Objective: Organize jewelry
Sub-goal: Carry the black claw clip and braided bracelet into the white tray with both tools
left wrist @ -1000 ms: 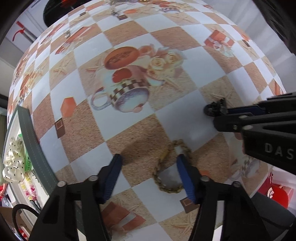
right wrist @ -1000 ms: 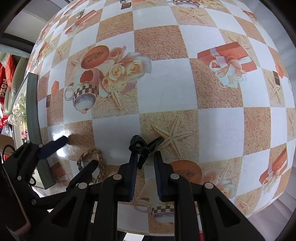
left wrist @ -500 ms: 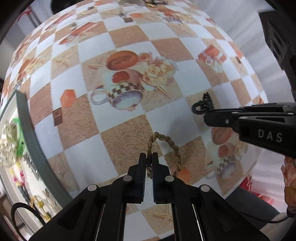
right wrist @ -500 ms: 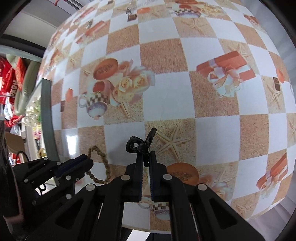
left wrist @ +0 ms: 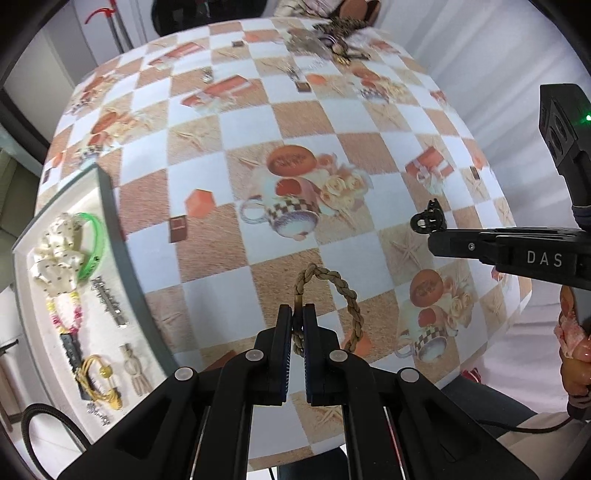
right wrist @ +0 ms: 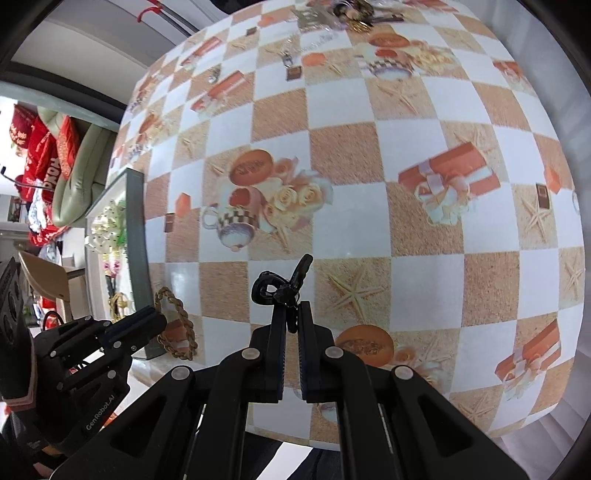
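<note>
- The left gripper is pinching the braided rope bracelet at its clasp end; the loop is sticking out past the fingertips, its long axis running away from the jaws, clear of the table.
- The right gripper is clamping a small black hair clip, which is poking out beyond its tips, its long arm slanting up and to the right.
- The white tray with a grey rim is sitting at the table's left edge, holding a green bangle, a cream bow, a beaded bracelet and other small pieces.
- The checked tablecloth, printed with cups, roses and starfish, is covering the table; more jewelry is lying at its far end.
</note>
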